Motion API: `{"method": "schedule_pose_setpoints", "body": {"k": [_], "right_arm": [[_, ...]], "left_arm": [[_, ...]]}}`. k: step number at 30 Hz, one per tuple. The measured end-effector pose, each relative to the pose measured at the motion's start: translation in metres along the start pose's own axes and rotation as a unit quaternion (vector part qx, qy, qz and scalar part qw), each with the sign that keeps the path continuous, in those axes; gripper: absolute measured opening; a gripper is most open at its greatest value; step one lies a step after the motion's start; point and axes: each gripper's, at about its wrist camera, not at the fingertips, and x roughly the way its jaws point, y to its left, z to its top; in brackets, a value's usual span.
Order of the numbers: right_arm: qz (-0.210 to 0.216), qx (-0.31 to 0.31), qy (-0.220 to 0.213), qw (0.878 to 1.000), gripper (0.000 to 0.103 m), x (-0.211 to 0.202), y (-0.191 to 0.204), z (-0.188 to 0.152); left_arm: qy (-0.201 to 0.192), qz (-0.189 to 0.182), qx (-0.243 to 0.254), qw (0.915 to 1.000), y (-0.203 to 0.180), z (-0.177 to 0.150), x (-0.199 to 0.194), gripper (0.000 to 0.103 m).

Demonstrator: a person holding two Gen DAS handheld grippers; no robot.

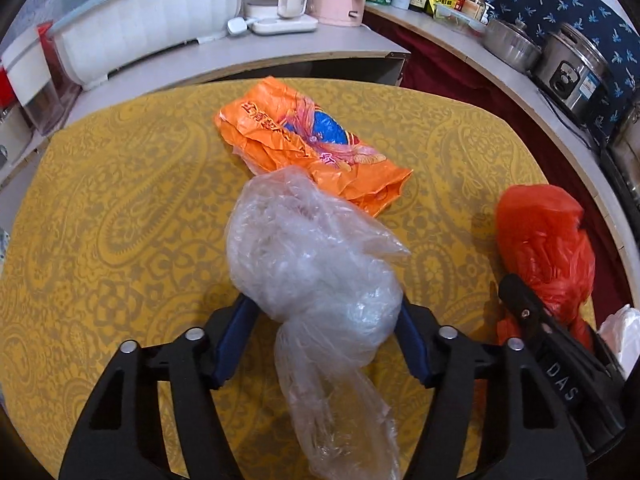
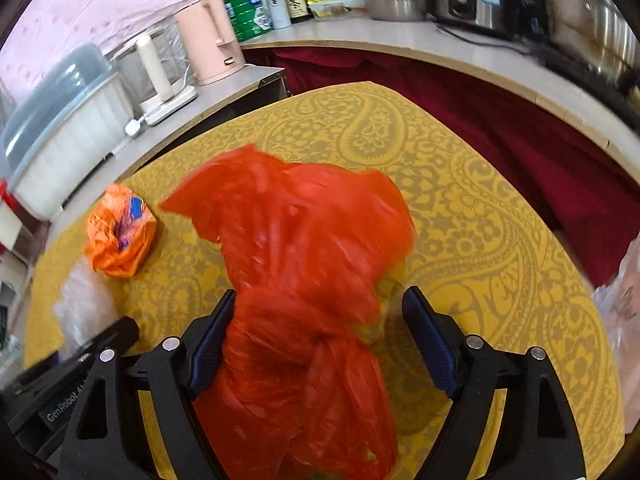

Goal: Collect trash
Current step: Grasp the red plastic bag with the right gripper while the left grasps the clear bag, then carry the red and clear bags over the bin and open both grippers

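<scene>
now, two bags are seen being handled on a counter [image 1: 120, 184] covered with a yellow paisley cloth. in the left wrist view, the left gripper [image 1: 320, 340] is set around a crumpled clear plastic bag [image 1: 312, 256], which lies on the cloth and bulges out between the blue fingers [image 1: 234, 344]; both pads appear to be touched by the plastic, with the fingers about half spread, so the bag seems to be clamped. just beyond it, and partly overlapped by it, a flattened orange printed bag [image 1: 304, 136] is laid on the cloth.

in the right wrist view, the right gripper [image 2: 320, 340] is held wide around a red plastic bag [image 2: 304, 240]. the red bag is touched by the left-hand finger [image 2: 210, 344] in that view, while a gap is left at the other finger, so no grip is shown. the picture is blurred. the red bag rests on the cloth, well apart from the orange printed bag and to the right of the clear one.

along the back, a pink kettle [image 2: 210, 40], bottles and steel pots [image 1: 512, 44] are lined up.
</scene>
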Motion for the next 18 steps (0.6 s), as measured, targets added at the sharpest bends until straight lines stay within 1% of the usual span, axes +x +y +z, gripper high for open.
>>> {"method": "schedule_pose_setpoints", "body": {"k": [1,2,3,4,5,6,9,15,18], "right_arm": [[-0.003,-0.004,-0.003,1.0,0.077,0.0,0.001,-0.001],[-0.003,-0.005,-0.005,1.0,0.07,-0.001,0.0,-0.002],[0.001,-0.004,-0.006,1.0,0.065,-0.003,-0.001,-0.002],[0.006,-0.002,-0.004,1.0,0.053,-0.004,-0.001,-0.002],[0.013,0.001,-0.001,1.0,0.044,-0.005,-0.002,-0.002],[0.02,0.005,0.003,1.0,0.044,-0.007,-0.004,-0.002],[0.035,0.012,0.004,0.999,0.043,-0.019,-0.008,-0.006],[0.052,0.02,-0.022,0.998,0.042,-0.068,-0.019,-0.012],[0.059,0.029,-0.043,0.997,0.042,-0.103,-0.032,-0.014]], "left_arm": [[-0.001,-0.001,0.001,1.0,-0.001,-0.001,-0.001,0.051],[-0.001,-0.002,0.0,1.0,0.0,-0.002,-0.002,0.049],[-0.001,-0.004,0.001,1.0,-0.001,-0.002,-0.003,0.044],[0.0,-0.008,0.001,1.0,-0.002,-0.004,-0.006,0.039],[0.002,-0.013,0.0,0.9999,-0.002,-0.004,-0.008,0.037],[0.003,-0.016,0.0,0.9999,-0.003,-0.005,-0.01,0.034],[-0.008,-0.018,0.001,0.9998,-0.008,-0.011,-0.028,0.032],[-0.032,-0.036,0.003,0.9988,-0.025,-0.023,-0.079,0.031],[-0.049,-0.045,0.009,0.9977,-0.039,-0.031,-0.11,0.031]]}}
